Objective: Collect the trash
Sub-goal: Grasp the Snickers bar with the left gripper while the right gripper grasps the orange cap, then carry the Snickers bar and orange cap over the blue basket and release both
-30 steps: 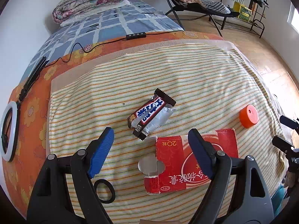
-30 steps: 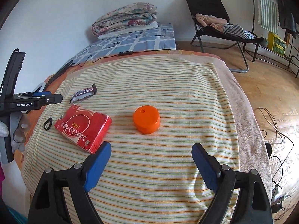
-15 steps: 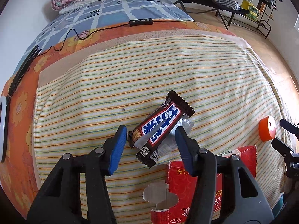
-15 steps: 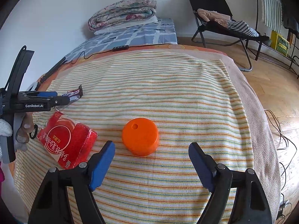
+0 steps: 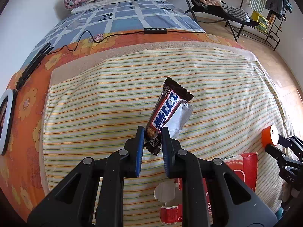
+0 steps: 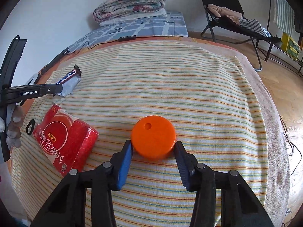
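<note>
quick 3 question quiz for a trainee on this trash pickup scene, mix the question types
1. True or false: the left gripper is shut on the candy wrapper.
2. Multiple choice: what sits between the right gripper fingers? A) red box B) orange cap C) black ring
3. Fill in: the red box lies on the ____ towel.

Key:
1. True
2. B, the orange cap; both pads look to touch its sides.
3. striped
</note>
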{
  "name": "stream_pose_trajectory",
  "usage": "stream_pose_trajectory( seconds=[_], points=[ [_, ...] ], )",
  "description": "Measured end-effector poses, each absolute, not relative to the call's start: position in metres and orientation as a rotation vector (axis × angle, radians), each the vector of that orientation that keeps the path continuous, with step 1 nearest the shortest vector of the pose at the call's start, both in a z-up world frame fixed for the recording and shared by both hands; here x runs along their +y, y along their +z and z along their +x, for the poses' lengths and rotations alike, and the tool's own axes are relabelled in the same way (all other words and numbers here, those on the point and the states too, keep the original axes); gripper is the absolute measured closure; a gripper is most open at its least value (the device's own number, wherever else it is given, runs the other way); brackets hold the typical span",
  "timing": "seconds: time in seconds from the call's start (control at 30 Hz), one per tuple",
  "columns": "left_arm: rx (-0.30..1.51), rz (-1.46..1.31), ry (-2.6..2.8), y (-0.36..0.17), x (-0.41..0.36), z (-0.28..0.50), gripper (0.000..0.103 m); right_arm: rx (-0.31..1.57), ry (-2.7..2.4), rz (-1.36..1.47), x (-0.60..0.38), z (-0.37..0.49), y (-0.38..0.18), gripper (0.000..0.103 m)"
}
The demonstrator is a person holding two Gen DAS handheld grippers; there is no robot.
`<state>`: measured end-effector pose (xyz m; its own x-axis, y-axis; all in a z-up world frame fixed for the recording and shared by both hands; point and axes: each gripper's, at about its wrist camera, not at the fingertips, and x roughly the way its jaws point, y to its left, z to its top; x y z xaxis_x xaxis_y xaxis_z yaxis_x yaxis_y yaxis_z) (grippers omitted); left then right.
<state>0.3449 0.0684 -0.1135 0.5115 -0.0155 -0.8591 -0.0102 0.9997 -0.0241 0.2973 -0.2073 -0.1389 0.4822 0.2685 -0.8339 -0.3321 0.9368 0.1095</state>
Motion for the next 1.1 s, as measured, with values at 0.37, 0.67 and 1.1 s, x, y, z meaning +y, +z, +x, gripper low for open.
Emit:
stream_pose_trajectory(
  seconds=[0.37, 0.67, 1.1],
  points=[
    [0.979, -0.032, -0.015, -0.074, 0.068, 0.3, 0.086, 0.944, 0.358, -0.058, -0.22, 0.277, -0.109, 0.057],
    [0.948, -0.03, -0.079, -0.044, 0.051, 0.229, 0.086, 0.904, 0.376, -0.078, -0.223, 0.228, -0.08, 0.057],
    [0.939, 0.007, -0.122, -0.035, 0.024, 0.102, 0.086, 0.871, 0.456, -0.122, -0.214, 0.129, -0.045, 0.057]
  ],
)
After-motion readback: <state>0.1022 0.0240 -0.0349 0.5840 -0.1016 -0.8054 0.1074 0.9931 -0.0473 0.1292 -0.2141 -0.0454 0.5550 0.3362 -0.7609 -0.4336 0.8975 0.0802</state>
